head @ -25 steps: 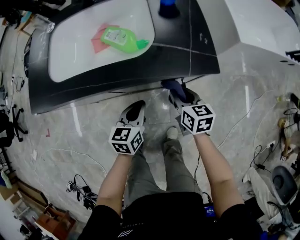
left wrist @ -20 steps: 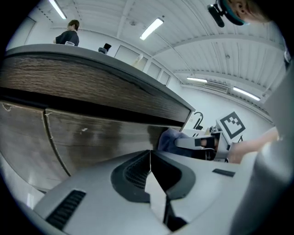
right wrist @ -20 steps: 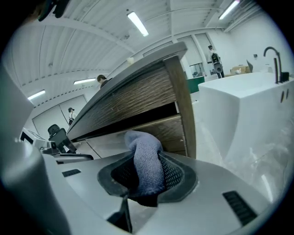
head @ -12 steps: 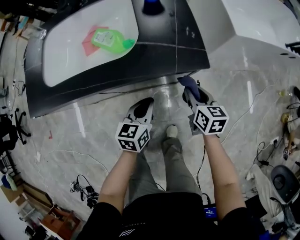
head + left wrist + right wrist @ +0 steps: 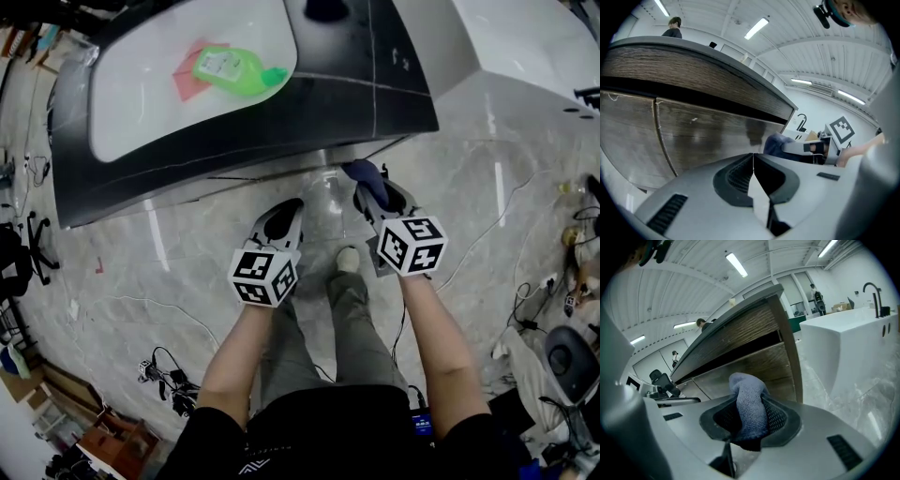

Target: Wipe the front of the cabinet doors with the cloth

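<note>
Near the centre of the head view, the right gripper (image 5: 371, 191) has its jaws pinching the blue cloth (image 5: 362, 172), just below the edge of the dark bench (image 5: 375, 94). It is close to the wood-grain cabinet door (image 5: 754, 366), though contact isn't clear. The left gripper (image 5: 285, 216) hangs beside it, jaws pressed together and empty. The wiping step seems to be in hand; the next move likely calls for pressing the cloth flat and sweeping it across the door.

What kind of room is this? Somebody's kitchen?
Probably not a home: it looks like a big workshop hall with a mock kitchen inside. There are wooden cabinet doors and a black tap on a white unit, but also loose cables on the floor and long ceiling strip lights.
</note>
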Available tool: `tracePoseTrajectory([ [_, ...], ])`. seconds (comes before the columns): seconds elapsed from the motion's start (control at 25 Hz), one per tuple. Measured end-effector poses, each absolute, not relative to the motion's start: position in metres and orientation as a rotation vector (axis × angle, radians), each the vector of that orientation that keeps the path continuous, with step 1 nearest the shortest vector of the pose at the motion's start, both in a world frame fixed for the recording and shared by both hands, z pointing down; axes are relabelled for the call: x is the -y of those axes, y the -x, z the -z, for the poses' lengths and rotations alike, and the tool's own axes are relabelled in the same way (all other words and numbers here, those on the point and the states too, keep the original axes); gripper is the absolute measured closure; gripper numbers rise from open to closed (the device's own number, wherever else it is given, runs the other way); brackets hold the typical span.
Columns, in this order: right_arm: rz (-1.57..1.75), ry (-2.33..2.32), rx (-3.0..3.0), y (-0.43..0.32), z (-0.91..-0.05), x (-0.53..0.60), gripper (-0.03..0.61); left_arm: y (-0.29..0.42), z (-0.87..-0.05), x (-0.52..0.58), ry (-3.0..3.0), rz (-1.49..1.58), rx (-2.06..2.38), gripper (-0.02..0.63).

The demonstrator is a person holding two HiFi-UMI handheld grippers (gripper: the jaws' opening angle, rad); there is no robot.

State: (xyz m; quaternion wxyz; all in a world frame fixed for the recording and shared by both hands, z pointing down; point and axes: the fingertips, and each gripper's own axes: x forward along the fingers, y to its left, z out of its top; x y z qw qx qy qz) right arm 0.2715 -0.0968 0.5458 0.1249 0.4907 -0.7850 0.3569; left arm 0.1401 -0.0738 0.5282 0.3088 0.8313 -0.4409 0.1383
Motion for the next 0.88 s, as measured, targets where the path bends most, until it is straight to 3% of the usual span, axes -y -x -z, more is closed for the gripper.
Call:
tracePoseTrajectory([
  [0.88,-1.015,-1.056,2.373,-0.068,-0.574,0.078,0.459,0.032,-0.546,0.041,-2.03,-0.326,1.384,0.603],
])
